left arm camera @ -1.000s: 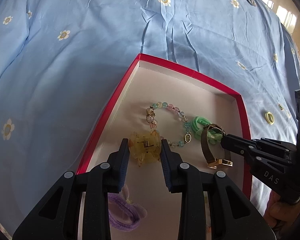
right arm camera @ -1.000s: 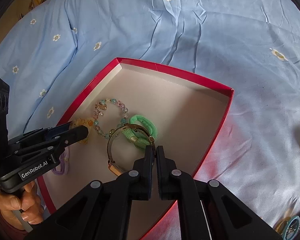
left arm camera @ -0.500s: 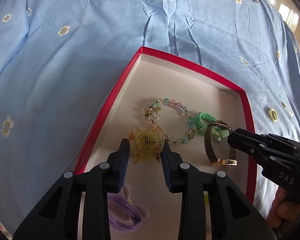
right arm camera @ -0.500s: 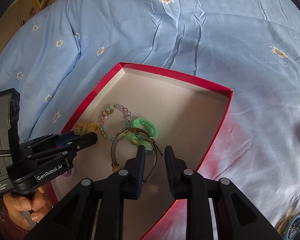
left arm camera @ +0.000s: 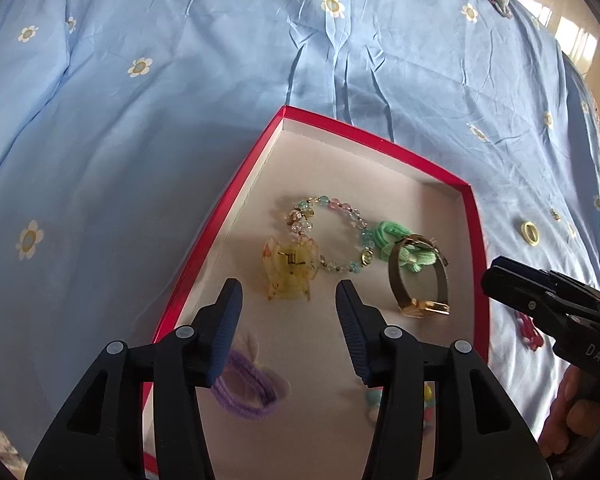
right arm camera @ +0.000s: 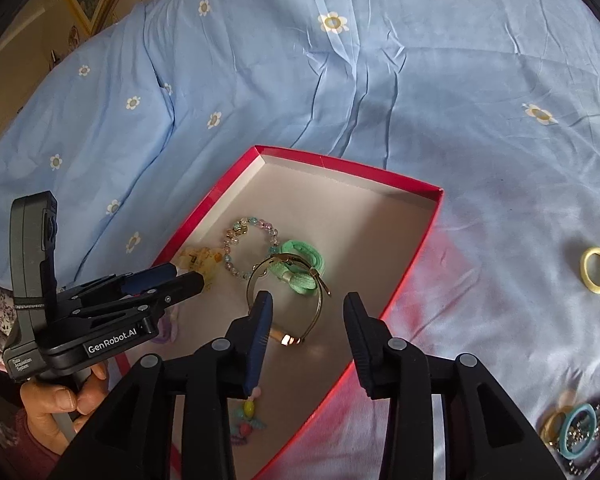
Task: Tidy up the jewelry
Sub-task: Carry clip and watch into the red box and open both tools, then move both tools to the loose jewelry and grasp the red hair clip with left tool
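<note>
A red box [left arm camera: 420, 159] [right arm camera: 356, 166] with a pale floor lies on the blue bedspread. In it lie a yellow claw hair clip [left arm camera: 290, 270] [right arm camera: 198, 259], a pastel bead bracelet [left arm camera: 340, 236] [right arm camera: 246, 246], a green hair tie [left arm camera: 404, 244] [right arm camera: 302, 264], a gold watch [left arm camera: 420, 284] [right arm camera: 288, 300] and a purple hair tie [left arm camera: 244, 390]. My left gripper [left arm camera: 288, 304] [right arm camera: 180, 276] is open and empty, just short of the clip. My right gripper [right arm camera: 306, 316] [left arm camera: 496, 276] is open and empty above the watch.
A yellow ring [right arm camera: 598, 269] [left arm camera: 529, 233] lies on the bedspread right of the box. Several rings and a chain [right arm camera: 580, 432] lie at the lower right. A colourful bead piece [right arm camera: 247, 412] lies in the box's near end.
My left gripper let go of the yellow clip, which now lies in the box. My right gripper let go of the watch and both grippers opened and drew back.
</note>
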Demonstrator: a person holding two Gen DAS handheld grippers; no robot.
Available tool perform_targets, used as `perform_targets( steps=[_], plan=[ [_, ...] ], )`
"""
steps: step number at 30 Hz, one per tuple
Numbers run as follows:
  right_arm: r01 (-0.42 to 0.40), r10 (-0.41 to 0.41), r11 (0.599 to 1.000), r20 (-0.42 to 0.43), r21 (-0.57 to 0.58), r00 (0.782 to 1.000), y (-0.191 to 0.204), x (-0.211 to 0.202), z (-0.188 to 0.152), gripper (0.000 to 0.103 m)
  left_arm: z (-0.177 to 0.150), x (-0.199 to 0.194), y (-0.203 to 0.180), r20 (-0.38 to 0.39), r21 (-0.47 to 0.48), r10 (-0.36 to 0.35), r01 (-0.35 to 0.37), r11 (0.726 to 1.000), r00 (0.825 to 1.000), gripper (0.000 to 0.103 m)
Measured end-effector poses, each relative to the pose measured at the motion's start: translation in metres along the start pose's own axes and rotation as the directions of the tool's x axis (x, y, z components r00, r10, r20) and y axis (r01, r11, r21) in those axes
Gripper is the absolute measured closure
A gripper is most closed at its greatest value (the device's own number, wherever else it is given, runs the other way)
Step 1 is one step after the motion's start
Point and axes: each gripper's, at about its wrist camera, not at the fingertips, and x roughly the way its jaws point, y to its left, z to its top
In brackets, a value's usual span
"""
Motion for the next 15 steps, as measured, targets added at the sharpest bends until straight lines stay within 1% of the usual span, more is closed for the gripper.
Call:
perform_targets(
  steps=[3, 6, 9, 15],
  plan=[
    [-0.002, 0.002, 1.000, 0.020, 0.009, 1.000, -0.003, -0.015, -0.005, 0.061, -0.007, -0.011, -0.003, 0.012, -0.014, -0.021, 0.021, 1.000, 1.000, 0.055],
    [0.008, -0.009, 1.000, 0.040, 0.024, 0.999, -0.010, -0.031, -0.015, 0.057, -0.016, -0.022, -0.010, 0.019, -0.022, -0.044, 0.044, 0.999, 0.999, 0.052],
    [0.017, -0.019, 0.999, 0.053, 0.047, 0.998, -0.021, -0.047, -0.026, 0.055, -0.021, -0.032, -0.021, 0.030, -0.011, -0.067, 0.067, 0.998, 0.997, 0.048],
    [0.050, -0.058, 0.994, 0.077, 0.102, 0.995, -0.048, -0.079, -0.052, 0.050, -0.029, -0.049, -0.049, 0.046, 0.014, -0.129, 0.129, 0.992, 0.991, 0.047]
  ],
)
